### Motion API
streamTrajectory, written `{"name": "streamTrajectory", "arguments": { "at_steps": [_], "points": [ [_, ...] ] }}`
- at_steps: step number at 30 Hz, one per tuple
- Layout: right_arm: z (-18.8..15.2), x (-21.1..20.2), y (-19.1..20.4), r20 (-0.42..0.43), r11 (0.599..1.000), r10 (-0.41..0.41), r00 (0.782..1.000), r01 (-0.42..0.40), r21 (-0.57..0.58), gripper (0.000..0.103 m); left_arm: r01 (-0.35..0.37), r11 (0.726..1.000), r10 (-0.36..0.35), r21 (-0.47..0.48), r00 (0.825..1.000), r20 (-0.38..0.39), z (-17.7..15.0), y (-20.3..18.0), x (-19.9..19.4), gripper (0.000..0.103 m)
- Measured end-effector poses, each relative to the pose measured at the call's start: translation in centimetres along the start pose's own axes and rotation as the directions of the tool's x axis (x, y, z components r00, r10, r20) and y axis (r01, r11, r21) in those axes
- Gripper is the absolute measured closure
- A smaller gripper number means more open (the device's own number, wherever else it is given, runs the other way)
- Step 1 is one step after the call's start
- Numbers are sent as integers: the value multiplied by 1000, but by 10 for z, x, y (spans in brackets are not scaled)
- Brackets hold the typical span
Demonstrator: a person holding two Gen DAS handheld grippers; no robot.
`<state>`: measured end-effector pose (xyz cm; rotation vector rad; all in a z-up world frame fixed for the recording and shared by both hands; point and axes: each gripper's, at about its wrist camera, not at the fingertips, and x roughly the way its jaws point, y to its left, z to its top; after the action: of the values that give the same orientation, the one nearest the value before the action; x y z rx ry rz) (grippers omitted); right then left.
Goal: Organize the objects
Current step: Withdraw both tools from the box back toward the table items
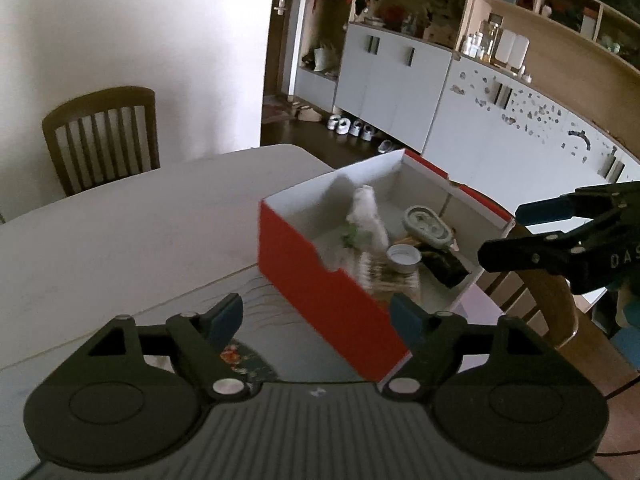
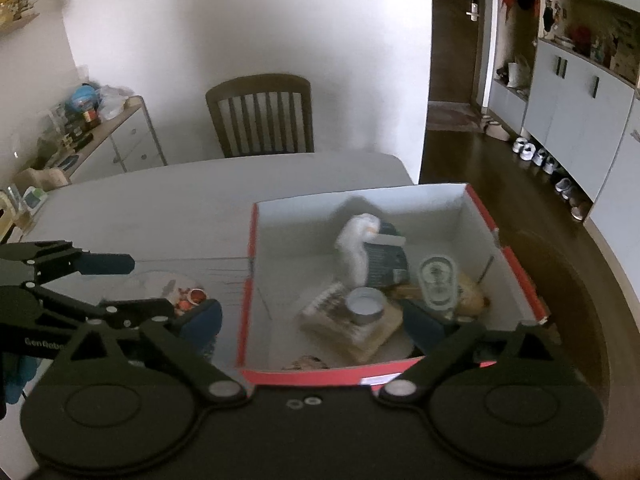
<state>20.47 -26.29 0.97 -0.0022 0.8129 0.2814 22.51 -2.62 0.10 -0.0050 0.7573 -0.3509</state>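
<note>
Left hand-held gripper [image 1: 316, 312] and right hand-held gripper [image 2: 316, 316] gape wide, empty.

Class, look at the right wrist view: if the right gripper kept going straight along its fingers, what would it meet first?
Most likely the near wall of the red box, or just past it the stacked items inside, such as the small round tin. The open right gripper holds nothing; depth is uncertain.

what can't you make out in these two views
- White item in the red box: left wrist view, motion blur hides what it is.
- Dark object in the box: right wrist view, mostly covered by the right gripper.
- Patterned plate: both views, cut off behind gripper fingers.
</note>
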Motion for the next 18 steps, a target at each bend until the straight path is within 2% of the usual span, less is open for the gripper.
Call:
{"name": "streamTrajectory", "arguments": {
  "at_steps": [8, 9, 11, 18],
  "points": [
    [-1, 9, 37, 6, 1000, -3, 1000, 3, -20, 2, 0, 1000, 0, -11, 1000, 14, -13, 29, -14, 16],
    [-2, 10, 41, 8, 1000, -5, 1000, 5, -23, 2, 1, 1000, 0, -15, 1000, 15, -15, 33, -15, 14],
    [-3, 14, 50, 8, 1000, -3, 1000, 3, -29, 2, 8, 1000, -8, -27, 1000, 16, -19, 41, -16, 0],
    [-16, 30, 82, -4, 998, -1, 1000, 0, -66, 2, 12, 999, -13, -52, 1000, -7, -35, 70, -8, 0]
  ]
}}
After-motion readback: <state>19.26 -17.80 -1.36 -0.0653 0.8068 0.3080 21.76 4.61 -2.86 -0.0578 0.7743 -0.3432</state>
